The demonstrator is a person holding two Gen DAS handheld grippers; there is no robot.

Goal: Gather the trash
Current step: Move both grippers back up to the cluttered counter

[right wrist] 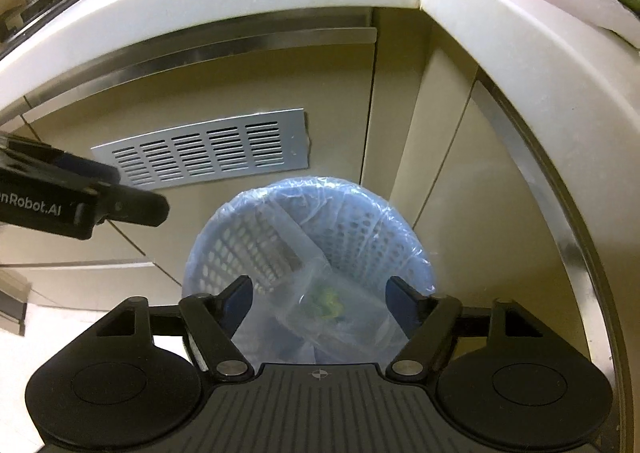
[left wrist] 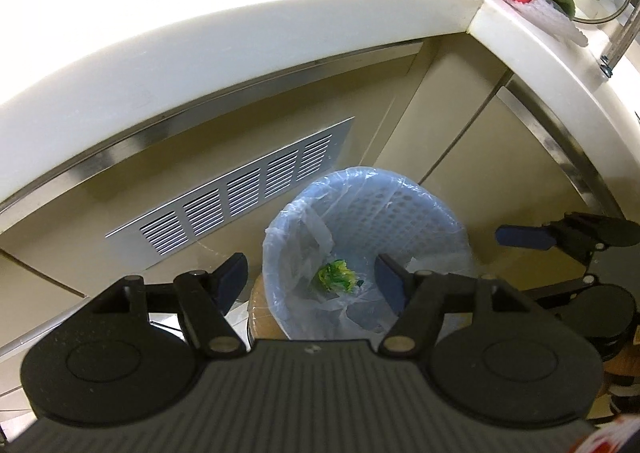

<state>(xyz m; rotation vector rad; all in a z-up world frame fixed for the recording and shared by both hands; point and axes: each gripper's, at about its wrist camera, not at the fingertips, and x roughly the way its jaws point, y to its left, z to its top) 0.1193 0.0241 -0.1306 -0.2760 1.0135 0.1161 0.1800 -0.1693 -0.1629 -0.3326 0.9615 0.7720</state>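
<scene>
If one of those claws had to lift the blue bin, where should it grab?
Probably the rim of the blue bin, coming from above. The bin stands upright on the floor, tucked into the cabinet corner, so its sides are poorly reachable. The rim, wrapped in the plastic liner, is thin enough for open fingers to straddle.

**Both grippers open, angled downward**

The left gripper fills the lower part of its own view, jaws spread wide with nothing between the blue pads. The right gripper sits likewise at the bottom of its view, jaws apart and empty. Each gripper appears at the edge of the other's frame.
</scene>
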